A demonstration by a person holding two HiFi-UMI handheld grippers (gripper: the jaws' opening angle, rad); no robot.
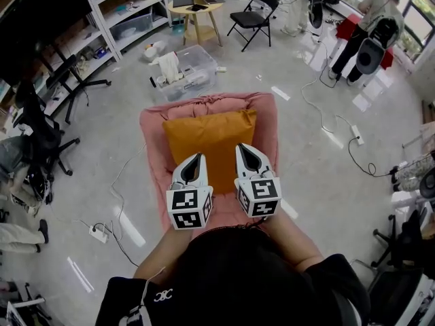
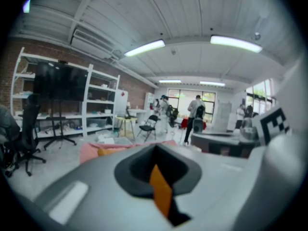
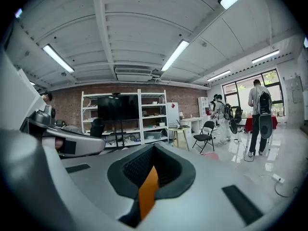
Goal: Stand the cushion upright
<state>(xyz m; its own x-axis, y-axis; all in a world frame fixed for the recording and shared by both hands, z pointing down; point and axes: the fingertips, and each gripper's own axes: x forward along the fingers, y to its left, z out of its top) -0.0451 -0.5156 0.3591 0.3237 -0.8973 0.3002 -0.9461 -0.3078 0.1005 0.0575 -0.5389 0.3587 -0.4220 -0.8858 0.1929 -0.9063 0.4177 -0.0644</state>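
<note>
Gripping one orange cushion at its near edge, the two tongs, left and right, are closed on it. The cushion lies on one pink seat. Only the gripper views show the pinched fabric.

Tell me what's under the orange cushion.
A pink padded seat lies under the orange cushion, showing around its left, far and right sides. Whatever sits between them is covered.

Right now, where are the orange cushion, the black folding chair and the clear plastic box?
orange cushion [image 1: 207, 138]: head view, middle of its face.
black folding chair [image 1: 251, 20]: head view, its seat.
clear plastic box [image 1: 201, 58]: head view, bare far side.
</note>
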